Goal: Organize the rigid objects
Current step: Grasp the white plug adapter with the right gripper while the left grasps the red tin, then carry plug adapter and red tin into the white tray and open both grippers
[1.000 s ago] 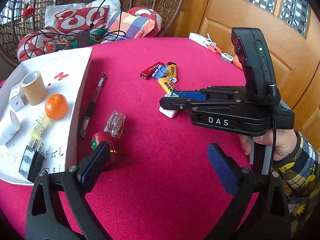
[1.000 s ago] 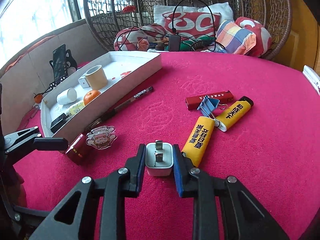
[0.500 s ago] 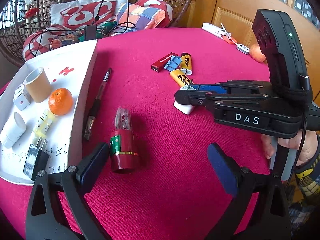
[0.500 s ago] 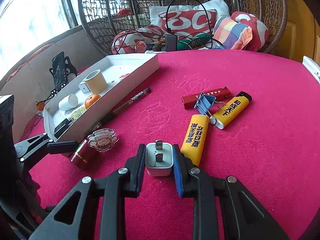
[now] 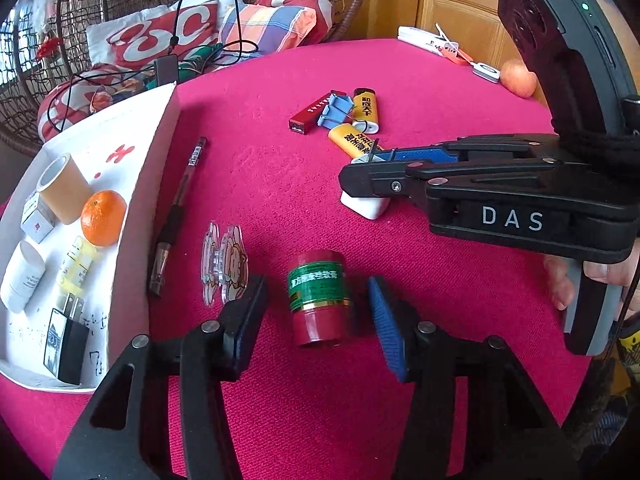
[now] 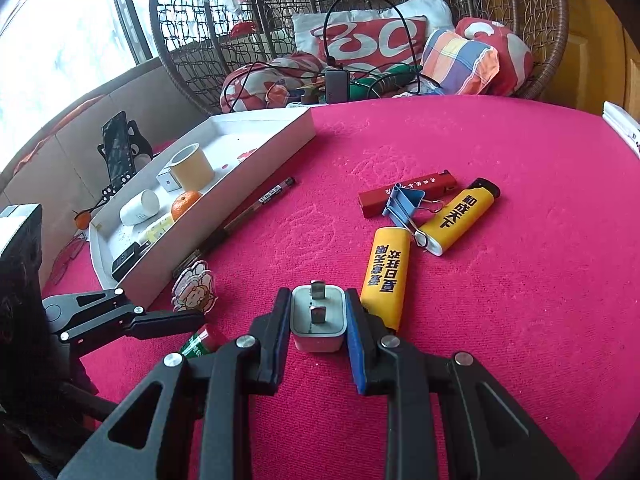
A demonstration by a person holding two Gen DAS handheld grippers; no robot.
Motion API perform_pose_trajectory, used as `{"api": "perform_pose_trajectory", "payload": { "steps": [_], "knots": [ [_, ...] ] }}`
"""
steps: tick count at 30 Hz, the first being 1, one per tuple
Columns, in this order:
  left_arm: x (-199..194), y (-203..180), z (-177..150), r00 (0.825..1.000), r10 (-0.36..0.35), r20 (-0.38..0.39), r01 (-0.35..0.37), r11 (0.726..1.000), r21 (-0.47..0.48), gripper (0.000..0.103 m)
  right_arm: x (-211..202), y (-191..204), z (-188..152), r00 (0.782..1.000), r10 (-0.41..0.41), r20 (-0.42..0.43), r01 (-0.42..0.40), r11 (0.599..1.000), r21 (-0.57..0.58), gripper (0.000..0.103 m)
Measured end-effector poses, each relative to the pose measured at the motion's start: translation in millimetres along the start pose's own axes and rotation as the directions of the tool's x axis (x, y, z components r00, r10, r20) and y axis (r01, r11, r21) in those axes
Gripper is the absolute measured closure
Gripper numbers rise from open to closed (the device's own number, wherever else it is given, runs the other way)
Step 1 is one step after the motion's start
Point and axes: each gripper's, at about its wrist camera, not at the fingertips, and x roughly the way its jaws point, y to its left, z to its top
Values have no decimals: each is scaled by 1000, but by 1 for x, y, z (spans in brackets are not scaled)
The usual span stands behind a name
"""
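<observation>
The left tool (image 5: pixel 318 312) is spread wide around a red canister (image 5: pixel 320 298) lying on the pink desk (image 5: pixel 280 400), neither pad touching it. The right tool (image 6: pixel 318 322) is clamped on a white charger plug (image 6: pixel 318 318), which rests on the desk. Beyond lie two yellow lighters (image 6: pixel 386 276) and a white tray (image 6: pixel 276 152).

The left hand-held gripper (image 5: pixel 318 312) stands open around a red can (image 5: pixel 319 298) lying on the crimson tablecloth (image 5: pixel 280 184).
</observation>
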Motion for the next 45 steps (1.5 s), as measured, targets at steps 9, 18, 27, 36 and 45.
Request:
{"api": "perform_pose_trajectory", "payload": {
  "steps": [9,18,27,36,45],
  "knots": [
    [-19,1,-2,998,35,44,-35,999,0,75,-12,13,-2,997,-39,69,43,997,-63,78],
    [-49,19,1,991,17,130,-9,998,-59,75,-26,34,11,993,-41,108,52,994,-95,78],
    [-77,42,-1,977,42,210,-16,993,-120,75,-34,61,24,990,-22,140,44,987,-152,78],
    [-106,85,-5,950,128,283,-64,972,-224,75,-28,92,42,988,32,148,-1,980,-201,78],
    [-110,194,-8,908,360,215,-233,860,-454,75,11,150,76,985,118,125,-77,954,-291,78]
  ]
}}
